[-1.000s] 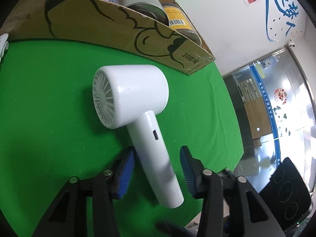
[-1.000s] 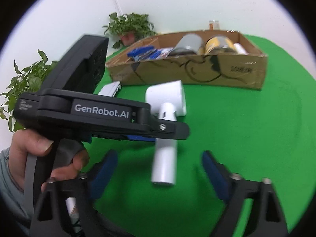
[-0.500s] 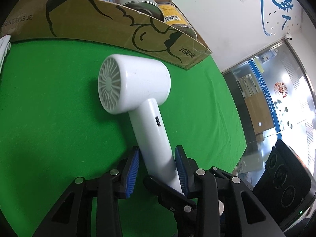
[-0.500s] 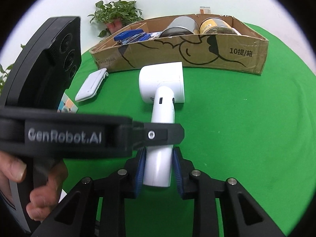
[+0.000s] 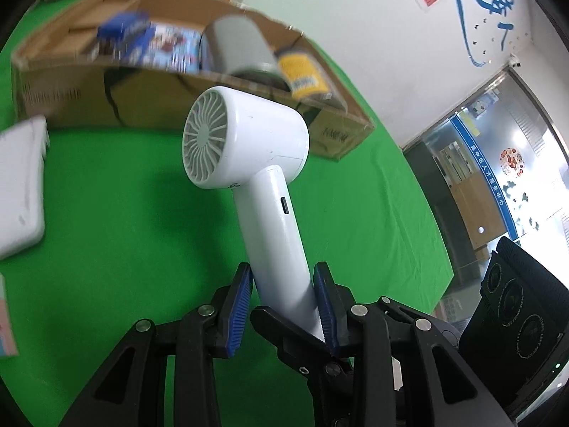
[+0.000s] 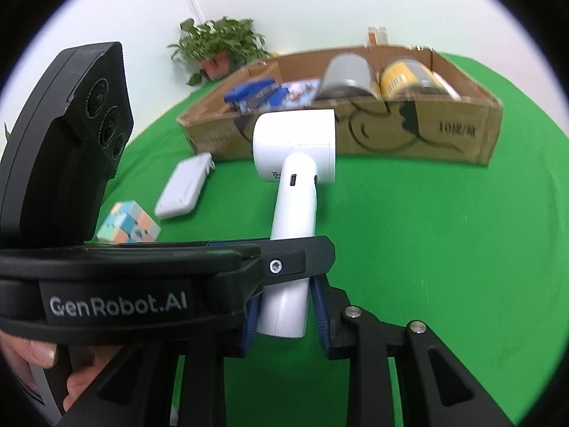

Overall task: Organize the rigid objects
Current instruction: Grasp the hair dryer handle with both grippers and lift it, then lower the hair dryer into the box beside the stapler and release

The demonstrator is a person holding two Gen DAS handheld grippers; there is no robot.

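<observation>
A white hair dryer point(image 5: 249, 142) is held by its handle, its head raised off the green cloth and pointing toward the cardboard box point(image 5: 142, 96). My left gripper point(image 5: 284, 284) is shut on the handle. My right gripper point(image 6: 284, 316) is shut on the handle's lower end point(image 6: 284, 309), just below the left gripper's fingers point(image 6: 284, 259), which cross in front. The dryer point(image 6: 295, 146) shows in the right wrist view in front of the box point(image 6: 444, 128).
The box holds a grey can point(image 6: 346, 78), a yellow can point(image 6: 405, 78) and blue packages point(image 6: 256, 94). A white flat case point(image 6: 185, 190) and a pastel cube point(image 6: 128, 222) lie on the cloth at left. A potted plant point(image 6: 220, 46) stands behind the box.
Both grippers closed on the dryer's handle, the left first, then the right. The dryer has been lifted off the cloth and now tilts up toward the box.
</observation>
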